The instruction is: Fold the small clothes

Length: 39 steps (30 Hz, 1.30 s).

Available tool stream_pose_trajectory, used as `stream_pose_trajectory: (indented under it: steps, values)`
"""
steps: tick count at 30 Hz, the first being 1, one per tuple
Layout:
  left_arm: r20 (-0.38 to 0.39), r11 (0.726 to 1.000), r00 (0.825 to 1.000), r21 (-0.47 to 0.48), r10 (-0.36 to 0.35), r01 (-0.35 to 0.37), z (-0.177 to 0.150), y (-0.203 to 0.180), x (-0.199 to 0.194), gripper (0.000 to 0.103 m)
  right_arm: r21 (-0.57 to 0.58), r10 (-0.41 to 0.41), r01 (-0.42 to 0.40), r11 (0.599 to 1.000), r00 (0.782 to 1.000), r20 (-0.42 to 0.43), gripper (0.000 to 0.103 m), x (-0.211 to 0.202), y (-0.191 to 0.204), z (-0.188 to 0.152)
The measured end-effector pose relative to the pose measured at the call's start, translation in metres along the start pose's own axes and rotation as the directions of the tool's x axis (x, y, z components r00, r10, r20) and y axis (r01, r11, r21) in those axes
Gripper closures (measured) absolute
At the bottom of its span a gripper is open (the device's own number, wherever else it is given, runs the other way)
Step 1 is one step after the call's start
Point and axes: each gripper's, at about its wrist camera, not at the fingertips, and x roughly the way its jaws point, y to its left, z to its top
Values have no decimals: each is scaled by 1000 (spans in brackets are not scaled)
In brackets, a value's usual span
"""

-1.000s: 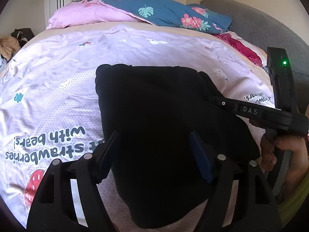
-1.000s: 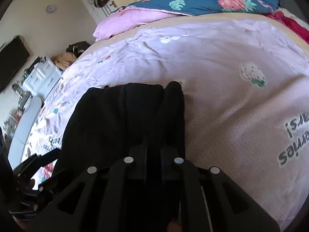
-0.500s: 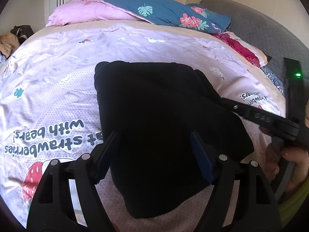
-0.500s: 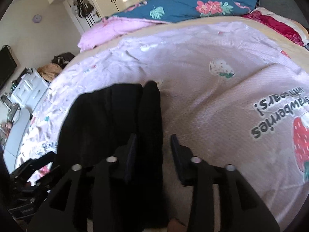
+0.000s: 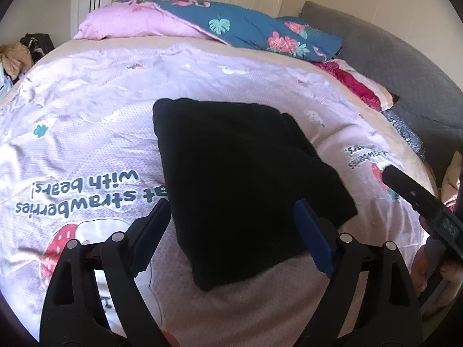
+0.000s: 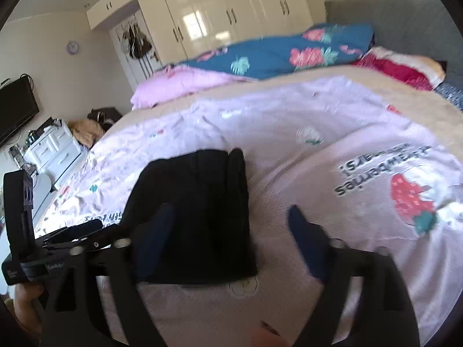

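Note:
A black garment (image 5: 243, 173) lies folded into a compact rectangle on the pink strawberry-print bedspread (image 5: 86, 150). My left gripper (image 5: 231, 225) hovers over its near edge, jaws opening wide, pads off the cloth. In the right wrist view the same garment (image 6: 199, 211) lies left of centre. My right gripper (image 6: 228, 228) stands lifted off it, jaws opening wide, nothing pinched; its left finger (image 6: 156, 231) overlaps the garment's near side in the picture. The right gripper's body (image 5: 419, 202) shows at the left wrist view's right edge, held by a hand.
A blue floral duvet (image 5: 254, 31) and a pink quilt (image 5: 139, 26) are piled at the head of the bed. A grey headboard (image 5: 390, 66) rises on the right. White wardrobes (image 6: 225, 11), a white drawer unit (image 6: 55, 150) and a wall television (image 6: 14, 110) stand beyond the bed.
My right gripper let go of the garment's edge, opened wide and drew back and up to the right. The left gripper widened and pulled back slightly. The garment stays folded.

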Motion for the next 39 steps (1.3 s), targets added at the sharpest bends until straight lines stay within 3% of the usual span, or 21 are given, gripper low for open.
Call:
stream_pose_trajectory:
  steps: [2, 7, 21, 39]
  values:
    - [17, 1000, 1000, 6, 5, -5, -1, -1, -10, 8, -2, -2, 2, 1000, 999, 40, 8, -15, 3, -4]
    - [44, 1000, 999, 11, -3, 3, -3, -5, -29, 9, -1, -21, 21, 1000, 996, 87, 5, -37, 6, -10]
    - [79, 999, 997, 32, 22, -25, -27, -6, -69, 9, -59, -78, 81, 995, 995, 62, 4, -62, 29, -40]
    - [117, 999, 992, 23, 38, -41, -94, 19, -98, 9, -95, -100, 107, 990, 992, 81, 4, -84, 59, -87]
